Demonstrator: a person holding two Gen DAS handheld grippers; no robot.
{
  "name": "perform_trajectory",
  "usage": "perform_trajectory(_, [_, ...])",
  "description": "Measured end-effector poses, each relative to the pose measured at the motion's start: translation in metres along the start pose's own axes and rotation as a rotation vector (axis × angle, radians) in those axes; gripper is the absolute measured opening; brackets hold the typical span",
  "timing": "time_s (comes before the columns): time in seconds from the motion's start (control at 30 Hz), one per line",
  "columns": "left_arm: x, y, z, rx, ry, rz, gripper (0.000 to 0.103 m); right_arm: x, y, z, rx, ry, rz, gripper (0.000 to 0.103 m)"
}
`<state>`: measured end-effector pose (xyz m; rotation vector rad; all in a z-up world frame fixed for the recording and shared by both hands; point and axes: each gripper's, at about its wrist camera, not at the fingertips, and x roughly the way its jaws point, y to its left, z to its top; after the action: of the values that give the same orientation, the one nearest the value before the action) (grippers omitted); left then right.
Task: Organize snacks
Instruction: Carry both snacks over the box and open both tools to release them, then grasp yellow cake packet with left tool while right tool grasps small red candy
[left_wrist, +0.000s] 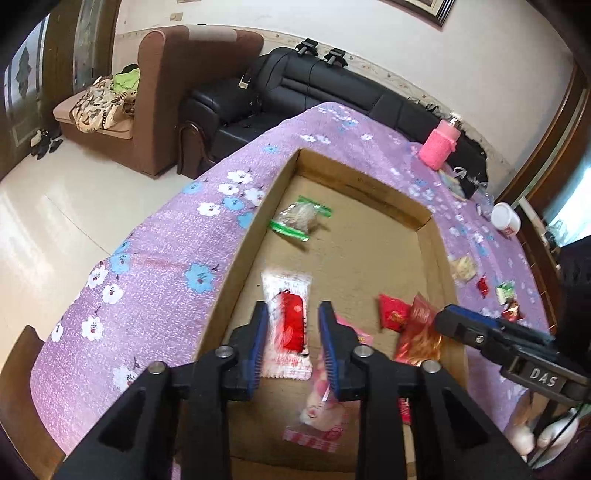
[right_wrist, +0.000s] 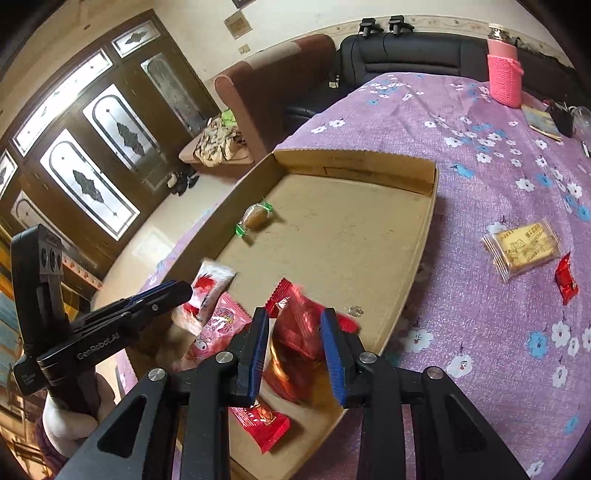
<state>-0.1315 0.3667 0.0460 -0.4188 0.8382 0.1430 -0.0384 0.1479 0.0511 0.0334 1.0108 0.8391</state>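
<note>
Left wrist cam: close above near end of cardboard tray (left_wrist: 236, 258), looks forward and down along own fingers toward black sofa (left_wrist: 332, 88) and wall. Right gripper (left_wrist: 448, 317) enters at right edge.

Right wrist cam: same close height, over tray's (right_wrist: 417, 258) near right corner, faces forward and leftward toward glass doors (right_wrist: 92, 173). Left gripper (right_wrist: 181, 291) enters at left.

Shared: tray interior, purple floral cloth (left_wrist: 155, 280), pink bottle (left_wrist: 441, 142), both sofas.

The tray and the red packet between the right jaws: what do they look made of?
Tray: looks like plain corrugated cardboard, matte tan, raw edges and scuffed floor. Red packet: seemingly thin plastic or foil film, glossy, crinkled, with a serrated seal edge; motion blur leaves that open.
</note>
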Motion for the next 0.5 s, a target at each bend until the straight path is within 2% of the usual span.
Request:
perform_trajectory(0.1, [-0.012,-0.009,0.001,0.005,-0.033,0.001,0.047,-0.014,-0.007,0.000,0.010,-0.035,0.008,0.033])
perform_trajectory(0.23, [-0.032,-0.029,-0.001,0.035,-0.087,-0.028,0.056,-0.046,-0.042,-0.001,0.052,-0.104,-0.045,0.034])
perform_trajectory(0.33, [-0.038,-0.051,-0.004,0.098,-0.099,-0.055,0.058,-0.071,-0.090,-0.003,0.115,-0.140,-0.130,0.034])
perform_trajectory(0.43, [-0.032,-0.079,-0.006,0.169,-0.078,-0.100,0.059,-0.093,-0.143,-0.007,0.181,-0.180,-0.249,0.035])
perform_trajectory(0.5, [-0.023,-0.099,-0.005,0.212,-0.054,-0.127,0.059,-0.097,-0.165,-0.005,0.206,-0.183,-0.290,0.037])
